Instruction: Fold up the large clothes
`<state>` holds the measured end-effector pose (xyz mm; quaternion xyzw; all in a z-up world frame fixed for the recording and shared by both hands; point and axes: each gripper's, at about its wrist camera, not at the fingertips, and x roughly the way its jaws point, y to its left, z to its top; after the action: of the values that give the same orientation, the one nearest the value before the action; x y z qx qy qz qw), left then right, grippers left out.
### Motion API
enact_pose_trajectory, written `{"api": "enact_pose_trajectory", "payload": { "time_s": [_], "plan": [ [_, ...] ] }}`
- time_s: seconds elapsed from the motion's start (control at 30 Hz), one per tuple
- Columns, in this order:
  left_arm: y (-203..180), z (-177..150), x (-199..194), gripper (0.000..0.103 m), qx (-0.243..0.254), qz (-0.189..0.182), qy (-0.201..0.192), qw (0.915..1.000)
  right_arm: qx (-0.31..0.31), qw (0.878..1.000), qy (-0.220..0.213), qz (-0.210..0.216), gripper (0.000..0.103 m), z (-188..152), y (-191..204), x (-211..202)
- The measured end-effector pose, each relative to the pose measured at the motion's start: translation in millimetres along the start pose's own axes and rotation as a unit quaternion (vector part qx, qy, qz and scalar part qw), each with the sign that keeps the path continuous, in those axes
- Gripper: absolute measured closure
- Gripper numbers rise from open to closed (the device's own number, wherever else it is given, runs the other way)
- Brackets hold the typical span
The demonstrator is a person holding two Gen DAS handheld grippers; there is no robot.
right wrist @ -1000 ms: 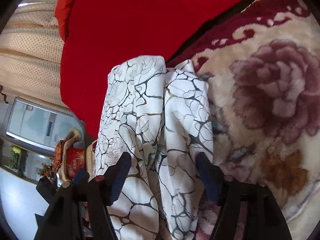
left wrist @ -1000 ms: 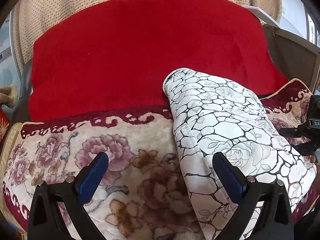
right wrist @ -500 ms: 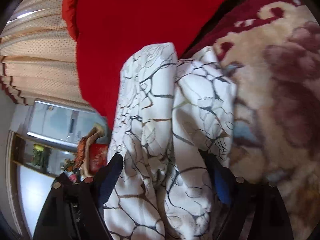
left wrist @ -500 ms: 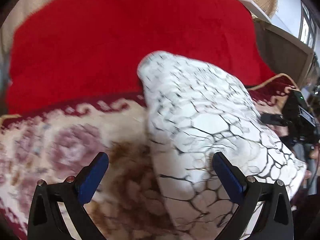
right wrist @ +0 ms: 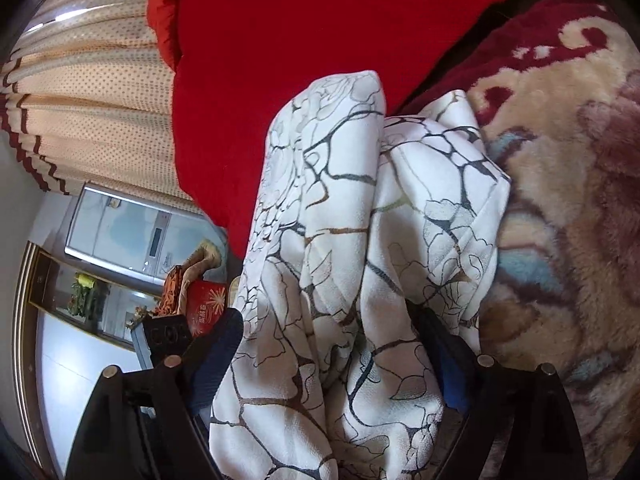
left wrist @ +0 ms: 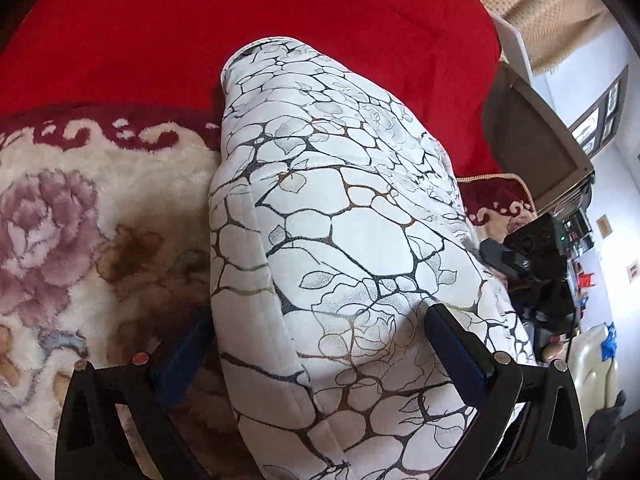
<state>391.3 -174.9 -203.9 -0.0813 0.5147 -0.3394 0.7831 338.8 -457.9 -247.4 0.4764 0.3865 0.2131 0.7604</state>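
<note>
On a floral plush blanket (left wrist: pixel 100 216) backed by a red cushion (left wrist: pixel 240 20): white garment with a dark crackle print (left wrist: pixel 344 240), already bundled into a thick folded mass, lying between both tools. Left gripper (left wrist: pixel 316 344) spread wide, one blue pad tucked beside the bundle's near edge, the other resting on top of the cloth, nothing clamped. Right gripper (right wrist: pixel 332 356) likewise apart, straddling loose, uneven layers of the same garment (right wrist: pixel 360 240), with the blanket (right wrist: pixel 568 208) just beside. Judged as a mid-fold grab, not yet closed. Risks from here: catching only the top layer and peeling the fold open; pinching blanket pile along with fabric on the low left pad; dragging the stack crooked if one side closes and lifts ahead of the other; slack folds on the right side sliding out of a shallow bite.
</note>
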Motion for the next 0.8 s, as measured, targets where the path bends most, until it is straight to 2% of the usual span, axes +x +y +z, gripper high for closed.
{"api": "enact_pose_trajectory", "payload": {
  "time_s": [0.17, 0.33, 0.47, 0.57, 0.67, 0.73, 0.8],
  "plan": [
    [10.5, 4.7, -0.5, 0.0, -0.011, -0.04, 0.019, 0.999, -0.005, 1.0, 0.009, 0.028, 0.011, 2.7, 0.6, -4.4],
    [10.6, 3.1, 5.4, 0.0, 0.006, -0.036, 0.025, 0.999, -0.032, 0.999, 0.015, 0.008, 0.003, 0.8, 8.6, 1.4],
    [5.2, 1.2, 5.6, 0.004, 0.016, -0.03, 0.015, 0.9993, -0.047, 0.999, 0.007, -0.011, 0.003, -2.2, 12.6, 7.0],
    [1.0, 0.3, 0.8, 0.01, 0.02, -0.029, 0.006, 0.9994, -0.064, 0.997, -0.004, -0.039, 0.009, -5.6, 17.7, 9.1],
    [4.4, -0.2, -1.6, 0.015, 0.013, -0.029, 0.003, 0.9995, -0.072, 0.996, -0.016, -0.05, 0.025, -9.0, 22.1, 6.4],
    [5.5, -0.8, -5.4, 0.019, 0.012, -0.027, -0.002, 0.9996, -0.065, 0.996, -0.024, -0.051, 0.039, -9.8, 22.3, 3.8],
    [4.7, -1.1, -9.1, 0.022, 0.013, -0.025, -0.008, 0.9996, -0.07, 0.995, -0.033, -0.057, 0.044, -12.0, 25.8, 2.2]
  ]
}}
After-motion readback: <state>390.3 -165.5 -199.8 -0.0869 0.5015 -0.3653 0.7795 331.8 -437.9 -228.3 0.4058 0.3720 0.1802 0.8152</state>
